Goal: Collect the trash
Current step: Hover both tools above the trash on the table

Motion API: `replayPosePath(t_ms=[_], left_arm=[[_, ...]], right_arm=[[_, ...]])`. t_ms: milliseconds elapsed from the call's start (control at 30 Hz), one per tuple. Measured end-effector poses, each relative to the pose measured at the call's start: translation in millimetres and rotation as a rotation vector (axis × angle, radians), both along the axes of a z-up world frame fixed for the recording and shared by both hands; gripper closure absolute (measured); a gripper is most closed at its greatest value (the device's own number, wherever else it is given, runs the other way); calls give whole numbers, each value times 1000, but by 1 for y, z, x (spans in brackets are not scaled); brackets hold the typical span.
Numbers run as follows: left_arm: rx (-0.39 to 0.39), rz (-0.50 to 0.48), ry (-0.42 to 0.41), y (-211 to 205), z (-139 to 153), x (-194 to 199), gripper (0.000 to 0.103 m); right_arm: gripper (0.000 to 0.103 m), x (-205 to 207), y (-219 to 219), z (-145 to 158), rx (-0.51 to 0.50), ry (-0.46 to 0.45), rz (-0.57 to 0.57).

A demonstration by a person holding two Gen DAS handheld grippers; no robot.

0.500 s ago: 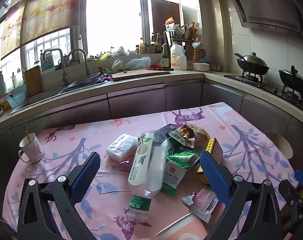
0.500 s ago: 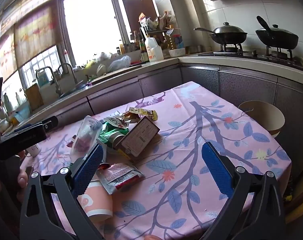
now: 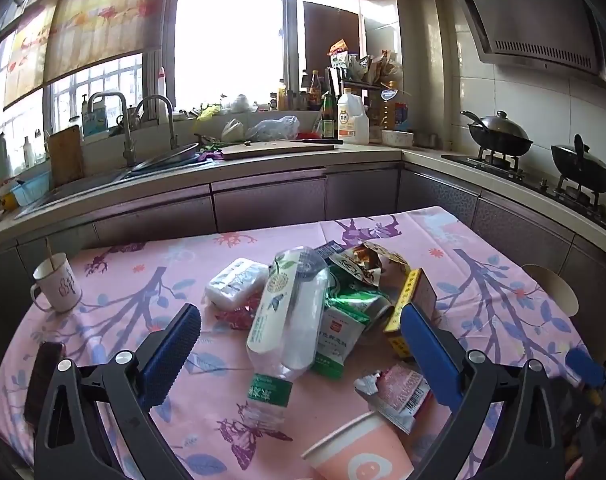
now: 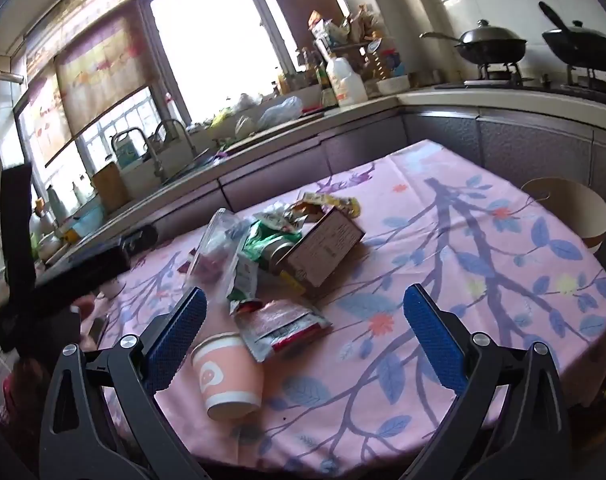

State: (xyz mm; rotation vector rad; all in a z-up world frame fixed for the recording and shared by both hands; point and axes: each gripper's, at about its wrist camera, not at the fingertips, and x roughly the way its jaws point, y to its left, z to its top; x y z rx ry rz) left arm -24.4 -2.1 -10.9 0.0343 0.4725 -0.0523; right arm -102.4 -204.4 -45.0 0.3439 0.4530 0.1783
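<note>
Trash pile (image 3: 323,308) sits heaped mid-table, bottle, wrappers, box and pink paper cup (image 4: 227,376) all uncollected. Left gripper (image 3: 301,344) and right gripper (image 4: 305,328) hover spread wide, empty, so basically nothing's done yet.

tablecloth (image 3: 143,300) pink, blue leaves, purple branches | paper cup (image 4: 227,376) lower centre pink-white | snack bag (image 3: 335,336) green-white | gripper pads (image 3: 171,356) blue

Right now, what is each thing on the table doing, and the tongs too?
Left tongs: open, holding nothing.
Right tongs: open, holding nothing.
Plastic bottle: lying down, empty.
Paper cup: tipped on its side.
Mug: upright, stick inside.
Yellow box: lying on the pile.
</note>
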Motion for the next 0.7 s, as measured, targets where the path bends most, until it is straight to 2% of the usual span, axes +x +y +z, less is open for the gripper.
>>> replayPosePath(t_ms=[100,267,400,533,700], left_arm=[[-4,-12,29,0,-9,-6,4],[9,-14,65,0,-19,-13,4],[-1,0,92,4,-27,-17,4],[-17,-45,122,4,-32,-17,4],[-12,-10,138,10,-31,-7,4]], right_arm=[[6,8,-6,-2,4,19,6],[7,7,-5,1,-25,-5,-14],[14,7,-2,2,-45,-9,-25],[15,6,0,3,-55,-21,-23],[17,5,2,4,-61,-26,-17]])
